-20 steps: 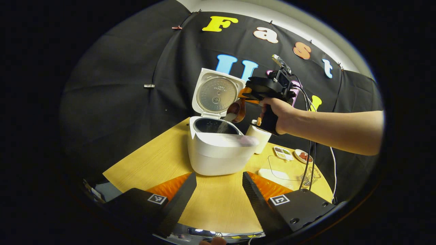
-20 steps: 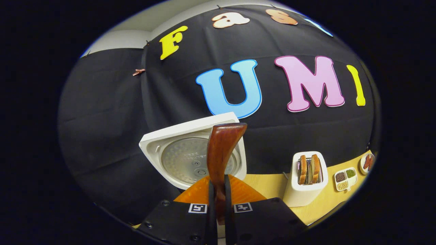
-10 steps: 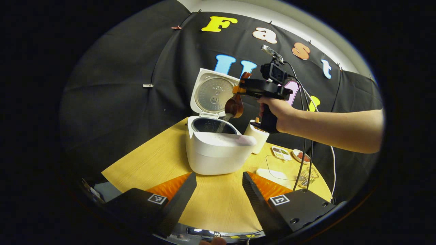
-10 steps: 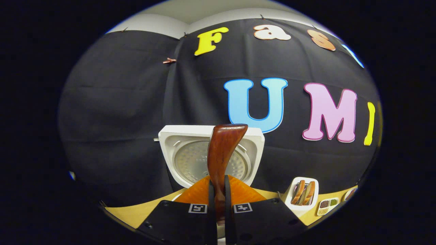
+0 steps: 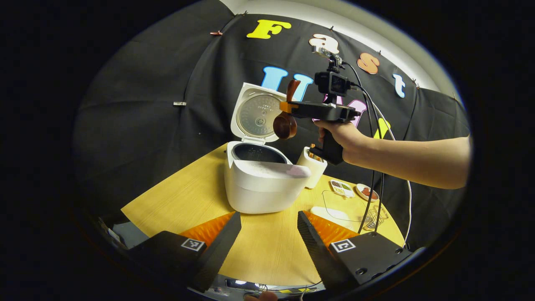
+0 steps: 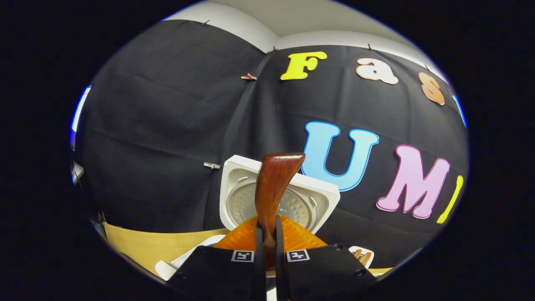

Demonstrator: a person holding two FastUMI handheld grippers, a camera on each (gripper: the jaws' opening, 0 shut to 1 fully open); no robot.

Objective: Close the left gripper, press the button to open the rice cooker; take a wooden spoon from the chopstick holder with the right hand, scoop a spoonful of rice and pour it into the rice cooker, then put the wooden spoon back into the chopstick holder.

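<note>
R gripper (image 6: 267, 251) clamped narrow on wooden spoon (image 6: 273, 184) handle, both fingers pressing the shaft, so the grip is firm and the spoon can't twist; handle end sticks up past the fingers in right gripper view. In left gripper view the same R gripper (image 5: 288, 109) sits above and a bit right of the rice cooker (image 5: 261, 184), held level by a person's hand (image 5: 340, 136), spoon bowl (image 5: 285, 125) hanging below the fingers just over the pot opening, in front of the raised lid (image 5: 256, 115). No rice seen falling, can't tell if the bowl is empty; judged: pour step about done, spoon kept over the cooker so any last grains drop inside, not on the table (image 5: 188, 196). L gripper (image 5: 267, 234) fingers spread wide, holding nothing, low over the table in front of the cooker, parked clear since the lid is already up. White holder (image 5: 311, 167) just right of and behind the cooker, prob the chopstick holder for the spoon's return. Small dishes (image 5: 340, 187) farther right of the cooker. Risk: cables (image 5: 378, 188) hang from R gripper near the holder.
</note>
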